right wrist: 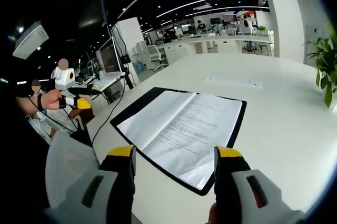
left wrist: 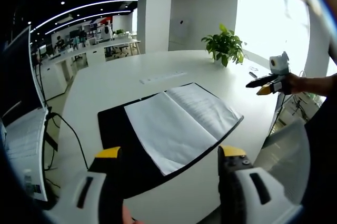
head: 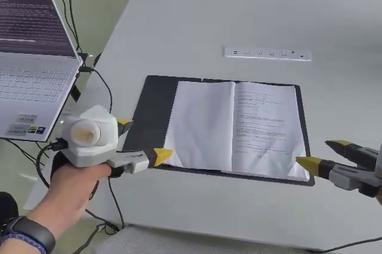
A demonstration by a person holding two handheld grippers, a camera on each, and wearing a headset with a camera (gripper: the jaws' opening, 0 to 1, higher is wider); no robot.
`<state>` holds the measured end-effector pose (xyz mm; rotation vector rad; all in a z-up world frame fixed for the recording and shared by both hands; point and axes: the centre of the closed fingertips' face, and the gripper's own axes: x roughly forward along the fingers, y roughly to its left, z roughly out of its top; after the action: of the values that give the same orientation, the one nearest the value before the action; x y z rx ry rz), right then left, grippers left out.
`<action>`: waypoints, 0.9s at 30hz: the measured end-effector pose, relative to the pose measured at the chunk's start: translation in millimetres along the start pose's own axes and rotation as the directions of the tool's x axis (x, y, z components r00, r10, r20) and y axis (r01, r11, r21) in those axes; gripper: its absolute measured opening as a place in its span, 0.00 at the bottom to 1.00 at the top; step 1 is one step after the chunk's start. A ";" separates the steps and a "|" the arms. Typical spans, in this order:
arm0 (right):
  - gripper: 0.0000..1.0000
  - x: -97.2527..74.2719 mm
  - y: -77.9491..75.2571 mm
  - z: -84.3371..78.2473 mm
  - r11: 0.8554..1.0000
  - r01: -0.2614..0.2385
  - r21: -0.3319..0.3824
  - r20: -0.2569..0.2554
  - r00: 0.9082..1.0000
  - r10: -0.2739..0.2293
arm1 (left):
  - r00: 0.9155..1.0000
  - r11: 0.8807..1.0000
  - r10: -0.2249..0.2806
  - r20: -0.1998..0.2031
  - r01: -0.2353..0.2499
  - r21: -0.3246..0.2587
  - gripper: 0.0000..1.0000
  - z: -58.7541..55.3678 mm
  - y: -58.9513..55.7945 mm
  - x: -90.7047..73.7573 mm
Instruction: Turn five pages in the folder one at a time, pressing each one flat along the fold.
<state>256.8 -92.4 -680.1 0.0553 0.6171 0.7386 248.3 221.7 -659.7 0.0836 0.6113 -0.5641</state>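
A black folder (head: 155, 107) lies open on the white table, a blank white page (head: 200, 125) on its left and a printed page (head: 265, 128) on its right, meeting at the fold (head: 233, 127). My left gripper (head: 143, 142) hovers open at the folder's near left corner, nothing between its yellow tips. My right gripper (head: 327, 155) stands open off the near right corner. The folder (left wrist: 174, 124) spreads ahead of the left gripper (left wrist: 171, 153), and the folder (right wrist: 181, 124) lies beyond the right gripper (right wrist: 174, 153). The right gripper (left wrist: 268, 81) appears far off in the left gripper view.
An open laptop (head: 30, 57) sits at the table's left edge with cables (head: 104, 83) trailing beside the folder. A white power strip (head: 267, 54) is set into the table behind the folder. A potted plant (left wrist: 224, 47) stands at the far side.
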 end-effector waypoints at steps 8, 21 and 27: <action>0.61 -8.9 1.1 -2.4 1.000 0.013 0.010 0.009 1.000 -0.014 | 1.000 1.000 0.014 0.015 -0.014 -0.018 0.76 1.1 0.7 -4.0; 0.63 -15.8 0.5 -6.6 1.000 0.024 0.020 0.010 1.000 -0.024 | 1.000 1.000 -0.002 0.014 0.002 -0.013 0.78 6.2 -6.8 4.4; 0.63 -17.8 -1.1 -9.9 0.999 0.031 0.031 0.008 0.999 -0.031 | 1.000 1.000 -0.019 0.006 0.019 -0.001 0.78 8.6 -12.3 11.5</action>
<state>241.9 -106.3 -679.4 0.0771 0.6205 0.6983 254.0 203.8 -658.1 0.0748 0.6074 -0.5823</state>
